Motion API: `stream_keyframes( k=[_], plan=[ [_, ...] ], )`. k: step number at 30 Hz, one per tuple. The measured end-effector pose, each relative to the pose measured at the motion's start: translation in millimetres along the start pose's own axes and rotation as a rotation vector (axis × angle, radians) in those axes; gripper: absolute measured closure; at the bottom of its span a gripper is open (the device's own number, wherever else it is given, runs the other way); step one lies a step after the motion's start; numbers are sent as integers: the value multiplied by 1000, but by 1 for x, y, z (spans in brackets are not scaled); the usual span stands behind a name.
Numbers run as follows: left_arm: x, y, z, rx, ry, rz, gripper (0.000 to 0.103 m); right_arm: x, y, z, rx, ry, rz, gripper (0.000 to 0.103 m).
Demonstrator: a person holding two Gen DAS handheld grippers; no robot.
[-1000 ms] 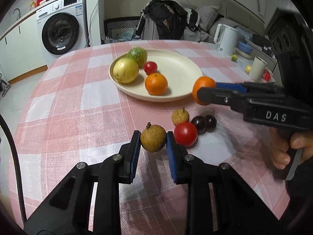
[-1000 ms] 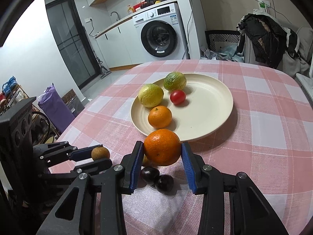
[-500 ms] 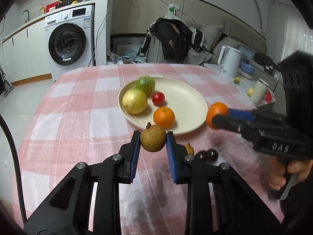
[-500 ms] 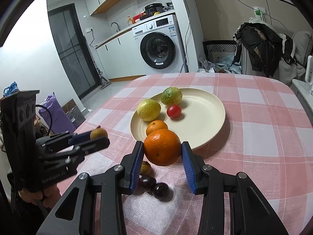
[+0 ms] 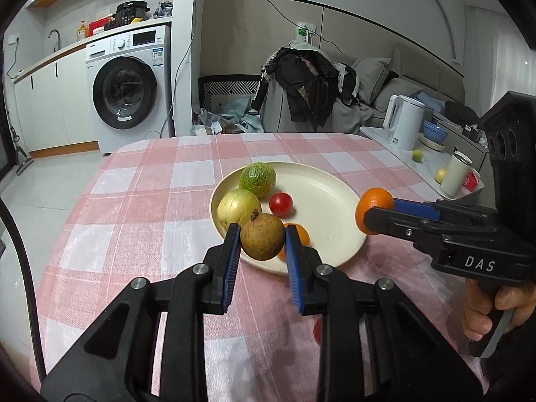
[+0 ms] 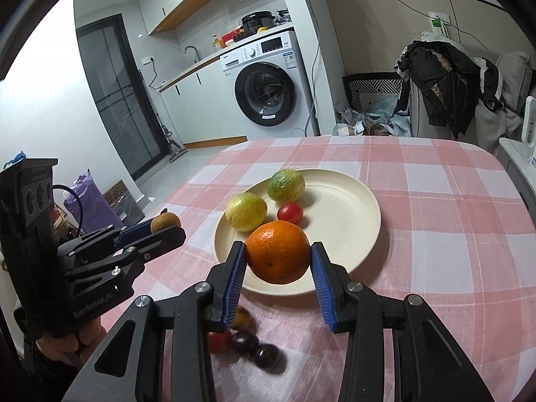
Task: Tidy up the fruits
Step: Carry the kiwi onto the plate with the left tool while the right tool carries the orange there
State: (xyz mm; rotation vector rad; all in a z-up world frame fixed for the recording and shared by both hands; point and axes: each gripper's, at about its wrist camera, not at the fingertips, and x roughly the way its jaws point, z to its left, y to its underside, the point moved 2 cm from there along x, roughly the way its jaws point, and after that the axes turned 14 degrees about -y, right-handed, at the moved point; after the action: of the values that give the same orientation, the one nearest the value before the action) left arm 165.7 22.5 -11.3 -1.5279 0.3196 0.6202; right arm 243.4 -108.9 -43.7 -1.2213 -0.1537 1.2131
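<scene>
Lift complete on both sides: left gripper (image 5: 262, 246) clamps the brown fruit (image 5: 262, 236) and right gripper (image 6: 277, 265) clamps the big orange (image 6: 277, 256), both now raised off the worktop (image 6: 435, 268) and carried forward to hang at the near rim of the plate (image 6: 361, 207), where a second ago they sat low by the loose fruit. Plate already holds green, yellow, red and small orange fruit; judged next step is setting both down there, with small fruit (image 6: 256, 346) left behind on the cloth.
</scene>
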Motion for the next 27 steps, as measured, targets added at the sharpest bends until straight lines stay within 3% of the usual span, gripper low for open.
stream_keyframes(
  k=[7,27],
  plan=[
    [16,-4,-6,5,-23,-1,80,5,-5,-8,24,9,-39,63],
    [53,3,-11,30,-44,47,80,26,5,-27,54,63,26,63]
  ],
)
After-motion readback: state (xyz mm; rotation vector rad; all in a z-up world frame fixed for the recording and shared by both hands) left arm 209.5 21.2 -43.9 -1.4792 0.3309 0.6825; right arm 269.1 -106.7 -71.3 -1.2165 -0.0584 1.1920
